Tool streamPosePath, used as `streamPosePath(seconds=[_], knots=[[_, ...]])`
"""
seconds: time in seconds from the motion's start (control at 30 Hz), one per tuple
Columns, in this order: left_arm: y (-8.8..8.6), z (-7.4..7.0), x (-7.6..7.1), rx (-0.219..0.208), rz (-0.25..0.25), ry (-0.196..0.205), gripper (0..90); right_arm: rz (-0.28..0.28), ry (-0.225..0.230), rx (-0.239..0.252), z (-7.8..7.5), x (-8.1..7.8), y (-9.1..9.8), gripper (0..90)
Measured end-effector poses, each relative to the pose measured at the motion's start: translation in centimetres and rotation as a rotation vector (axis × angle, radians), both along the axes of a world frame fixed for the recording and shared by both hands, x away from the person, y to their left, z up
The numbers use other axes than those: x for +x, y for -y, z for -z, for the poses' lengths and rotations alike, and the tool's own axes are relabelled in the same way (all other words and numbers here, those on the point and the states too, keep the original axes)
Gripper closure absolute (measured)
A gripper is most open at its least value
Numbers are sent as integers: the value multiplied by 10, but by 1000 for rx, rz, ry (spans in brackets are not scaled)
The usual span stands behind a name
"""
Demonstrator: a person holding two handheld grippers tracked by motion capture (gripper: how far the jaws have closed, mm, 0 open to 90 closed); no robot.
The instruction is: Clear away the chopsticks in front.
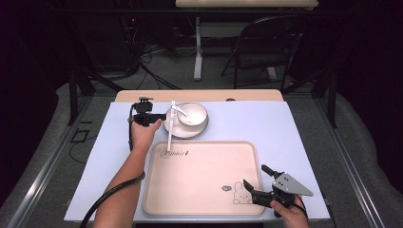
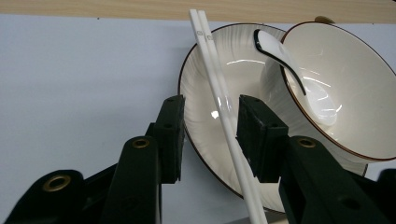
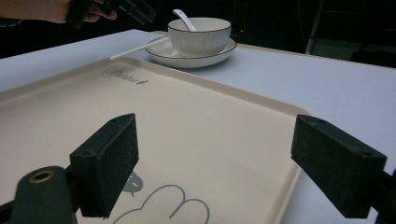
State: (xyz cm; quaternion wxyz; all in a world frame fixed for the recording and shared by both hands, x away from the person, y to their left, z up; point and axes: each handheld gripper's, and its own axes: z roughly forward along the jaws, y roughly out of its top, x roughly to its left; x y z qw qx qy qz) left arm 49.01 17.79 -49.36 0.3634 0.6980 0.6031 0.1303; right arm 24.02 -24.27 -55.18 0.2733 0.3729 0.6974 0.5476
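Reaching from the left, the left gripper straddles the white chopsticks, jaws partly apart; one pad lies against the sticks, the other stands clear, so nothing is clamped yet. Their long axis runs away from the person, propped across the plate rim beside the bowl with its spoon. Nearer the person sits the tray. Far right, the right gripper hovers wide open and empty, well apart from the chopsticks.

My right gripper hangs wide open over the beige tray; beyond, a bowl with spoon sits on a plate.
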Motion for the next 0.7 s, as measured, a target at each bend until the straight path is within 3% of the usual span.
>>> streamPosePath(seconds=[0.2,0.7], knots=[[3,1,5,-15,15,7,616,-1,-1,-1,0,0,0,142],[10,9,13,11,22,-35,703,0,-4,2,0,0,0,142]])
